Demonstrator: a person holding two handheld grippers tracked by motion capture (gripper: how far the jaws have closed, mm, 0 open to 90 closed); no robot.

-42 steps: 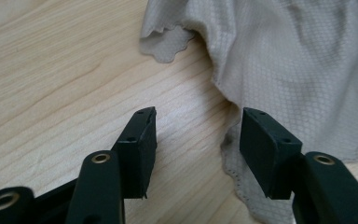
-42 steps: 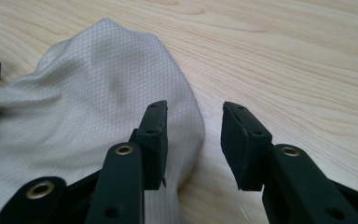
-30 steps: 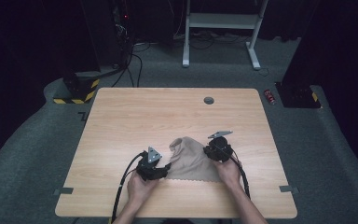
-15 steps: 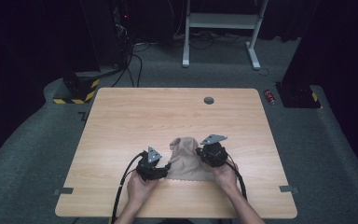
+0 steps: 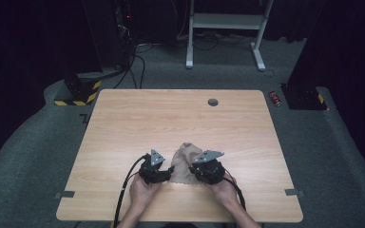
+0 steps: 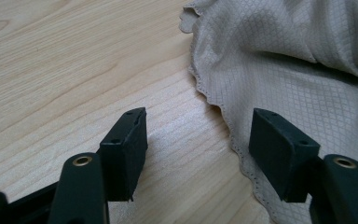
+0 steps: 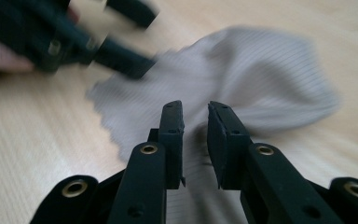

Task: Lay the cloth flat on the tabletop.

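The left claw (image 5: 167, 172), jaws spread, straddles the cloth's scalloped left edge on the counter (image 5: 180, 123). The beige cloth (image 5: 184, 164) lies bunched between both claws at the near edge, its long axis running away from the person, peak pointing far. It was flatter and wider earlier. The right claw (image 5: 196, 172) has moved left; its jaws, just opening, stand slightly apart over the cloth, pinching nothing.

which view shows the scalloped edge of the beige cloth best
The left gripper view: the cloth is sharp there, its wavy stitched hem and diamond weave plain between the open jaws. The right gripper view shows the cloth blurred, hem barely readable. The high view shows the cloth small, bunched between both grippers.
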